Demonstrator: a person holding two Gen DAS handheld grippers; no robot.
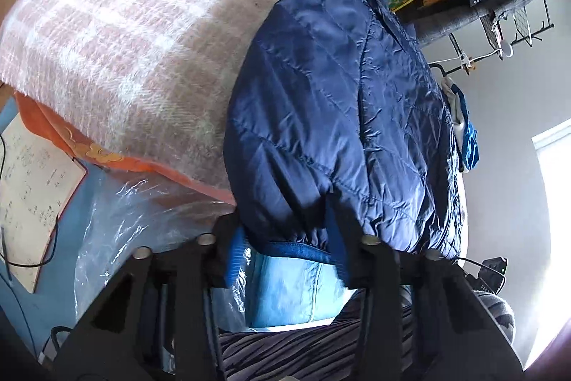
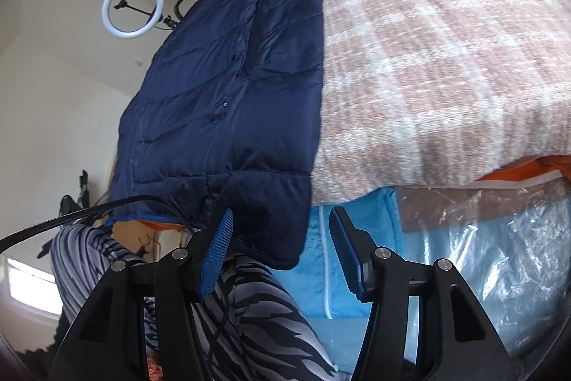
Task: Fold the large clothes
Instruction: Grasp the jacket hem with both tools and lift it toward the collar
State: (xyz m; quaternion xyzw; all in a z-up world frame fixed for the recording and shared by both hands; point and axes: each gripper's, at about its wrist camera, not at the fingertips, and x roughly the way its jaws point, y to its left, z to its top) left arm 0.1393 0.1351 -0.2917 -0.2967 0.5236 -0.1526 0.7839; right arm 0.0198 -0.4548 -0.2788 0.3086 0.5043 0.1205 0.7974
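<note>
Left claw [image 1: 285, 238], bottom centre, pinches navy quilted puffer jacket [image 1: 339, 88] hem; right claw [image 2: 282, 245], lower centre, gapes astride the other corner, likely to lift for 1 fold.

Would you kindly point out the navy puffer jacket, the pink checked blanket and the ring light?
navy puffer jacket [image 1: 321, 102]: left wrist view, quilted middle panel.
pink checked blanket [image 2: 446, 59]: right wrist view, fuzzy top surface.
ring light [image 2: 107, 13]: right wrist view, left side of ring.

A bed carries a pink-and-white checked blanket [image 1: 125, 34] ahead of the left gripper [image 1: 285, 238]; a navy quilted jacket [image 1: 339, 102] lies on it, hem overhanging the near edge by both grippers.
</note>
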